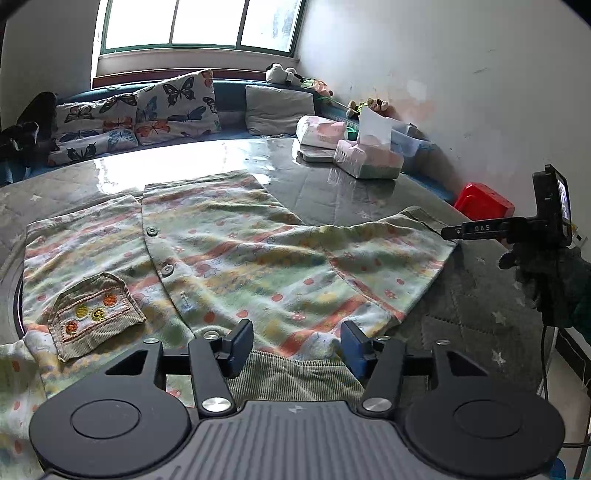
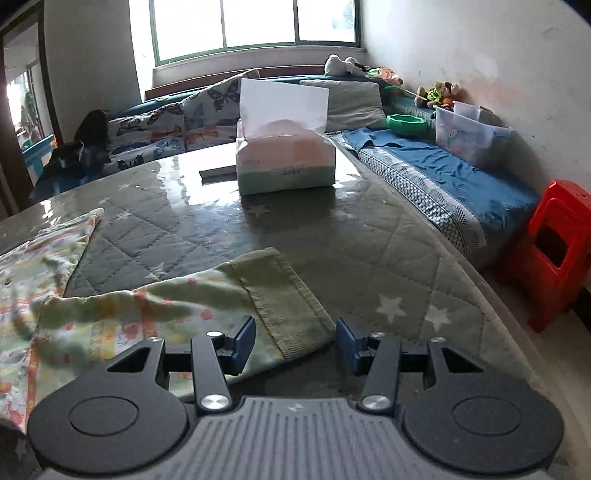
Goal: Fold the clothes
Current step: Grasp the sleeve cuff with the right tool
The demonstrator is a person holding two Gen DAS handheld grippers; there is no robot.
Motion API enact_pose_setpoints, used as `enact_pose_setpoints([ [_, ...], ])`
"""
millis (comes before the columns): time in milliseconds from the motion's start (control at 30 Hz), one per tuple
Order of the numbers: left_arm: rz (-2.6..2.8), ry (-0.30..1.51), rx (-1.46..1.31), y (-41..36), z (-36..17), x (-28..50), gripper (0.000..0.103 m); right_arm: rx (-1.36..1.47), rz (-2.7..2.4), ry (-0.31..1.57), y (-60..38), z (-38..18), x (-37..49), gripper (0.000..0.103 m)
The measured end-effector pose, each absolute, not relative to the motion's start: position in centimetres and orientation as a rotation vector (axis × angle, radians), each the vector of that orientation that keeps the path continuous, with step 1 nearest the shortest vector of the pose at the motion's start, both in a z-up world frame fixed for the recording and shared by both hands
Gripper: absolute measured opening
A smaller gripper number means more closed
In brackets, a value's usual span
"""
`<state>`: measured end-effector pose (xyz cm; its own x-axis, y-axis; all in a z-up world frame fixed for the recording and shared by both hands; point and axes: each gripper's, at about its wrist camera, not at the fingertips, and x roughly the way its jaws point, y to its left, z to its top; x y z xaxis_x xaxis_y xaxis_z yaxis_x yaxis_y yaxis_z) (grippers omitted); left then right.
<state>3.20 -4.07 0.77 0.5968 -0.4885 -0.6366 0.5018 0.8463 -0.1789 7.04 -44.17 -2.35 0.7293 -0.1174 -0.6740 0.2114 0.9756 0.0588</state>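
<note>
The shirt (image 1: 236, 254) lay spread flat on the desk (image 1: 332, 184), its front up, straight ahead of the left claw (image 1: 297, 345). That claw was spread wide, nothing between its pads; the ribbed hem (image 1: 295, 376) sat just under and between the fingers, whether touching could not be told. A small pocket (image 1: 94, 314) lay ahead and left of the left claw, and two buttons (image 1: 168, 269) ran up the placket further ahead.

One sleeve (image 2: 207, 310) reached out to the right, ending in a green ribbed cuff (image 2: 291, 314). The right claw (image 2: 295, 341) was also spread, empty, the cuff lying just ahead of it and between its fingers. In the left wrist view the right claw (image 1: 452, 232) showed far to the right, at the cuff's edge.

Beyond the shirt, well ahead of the right claw, stood a tissue box (image 2: 284, 166) on the quilted desk cover. Further back were butterfly cushions (image 1: 173, 107) on a bench under the window (image 1: 199, 22). To the right of the right claw, off the desk, stood a red stool (image 2: 554, 251) and a clear bin (image 2: 465, 133).
</note>
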Motion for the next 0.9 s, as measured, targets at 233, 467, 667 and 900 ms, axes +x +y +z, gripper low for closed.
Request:
enact_pose_setpoints([
  [233, -0.562, 0.733, 0.026, -4.3, 0.7, 3.3, 0.065, 0.152, -0.181, 0.729, -43.8, -2.8, 7.1, 0.052],
  [467, -0.546, 0.733, 0.031, -4.3, 0.7, 3.3, 0.071, 0.188, -0.174, 0.702, -43.5, -2.5, 7.2, 0.015],
  [667, -0.516, 0.731, 0.021, -3.7, 0.8, 3.5, 0.072, 0.212, -0.124, 0.646, -42.8, -0.8, 6.9, 0.008],
  [900, -0.503, 0.726, 0.010, -3.2, 0.8, 3.3, 0.074, 0.204, 0.027, 0.550, -39.5, 3.7, 6.7, 0.008],
])
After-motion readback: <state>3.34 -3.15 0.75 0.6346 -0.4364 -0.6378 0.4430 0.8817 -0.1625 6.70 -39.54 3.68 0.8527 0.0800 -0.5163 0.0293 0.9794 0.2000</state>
